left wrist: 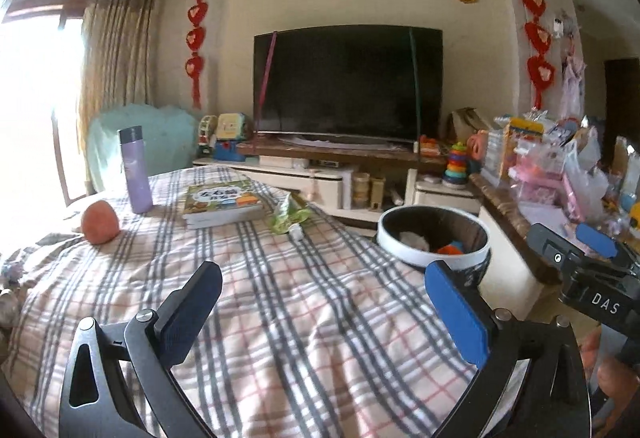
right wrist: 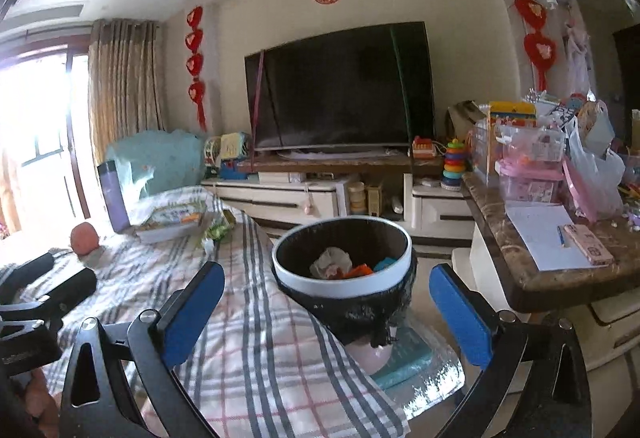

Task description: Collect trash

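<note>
Both spread and empty: left hand-held gripper (left wrist: 324,314) over the plaid bench (left wrist: 280,298), right hand-held gripper (right wrist: 328,314) facing the bin (right wrist: 342,278). Green wrapper (left wrist: 289,218) left of bin, beside book (left wrist: 222,199); bin placed close, likely for short drops.

Plaid-covered table (left wrist: 280,298), bottle (left wrist: 136,169), book (left wrist: 222,199), wrapper (left wrist: 288,215)

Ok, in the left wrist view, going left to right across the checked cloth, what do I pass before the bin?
orange-red round fruit → purple bottle → stack of children's books → crumpled green-and-white wrapper → trash bin, standing just off the checked cloth's right edge.
</note>
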{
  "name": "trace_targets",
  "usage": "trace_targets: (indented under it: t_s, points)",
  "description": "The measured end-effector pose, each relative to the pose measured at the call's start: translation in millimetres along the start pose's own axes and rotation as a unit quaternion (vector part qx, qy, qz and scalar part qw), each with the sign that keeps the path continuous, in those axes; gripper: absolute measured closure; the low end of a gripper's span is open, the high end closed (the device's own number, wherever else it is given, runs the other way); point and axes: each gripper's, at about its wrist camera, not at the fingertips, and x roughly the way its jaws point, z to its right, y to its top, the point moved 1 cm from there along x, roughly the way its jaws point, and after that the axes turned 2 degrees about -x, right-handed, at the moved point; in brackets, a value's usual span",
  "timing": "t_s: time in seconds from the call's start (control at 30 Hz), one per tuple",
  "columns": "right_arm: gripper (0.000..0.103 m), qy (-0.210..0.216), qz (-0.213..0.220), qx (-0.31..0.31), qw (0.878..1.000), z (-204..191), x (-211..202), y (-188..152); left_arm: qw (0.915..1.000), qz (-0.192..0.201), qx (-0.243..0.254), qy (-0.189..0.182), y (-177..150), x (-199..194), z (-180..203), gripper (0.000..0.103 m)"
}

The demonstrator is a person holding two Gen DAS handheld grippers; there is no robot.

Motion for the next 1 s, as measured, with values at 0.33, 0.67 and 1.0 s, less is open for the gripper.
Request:
trace_targets:
  t_s: [0.33, 0.67, 1.0]
  points:
    - [0.0, -0.019, -0.012, -0.011, 1.0, -1.6, 1.2, -8.3, 0.9997, -0.007, 0.01, 0.021, -2.9, 5.7, 9.5, 0.001]
    - [0.0, -0.02, -0.003, -0.018, 1.0, -7.1, -5.2, -6.6, 0.9996, -0.01, 0.004, 0.027, -2.4, 5.6, 3.9, 0.001]
    - [0.0, -0.014, 0.001, -0.019, 1.0, -9.7, -8.7, -3.7, 0.9996, -0.009, 0.005, 0.028, -2.3, 4.8, 3.7, 0.001]
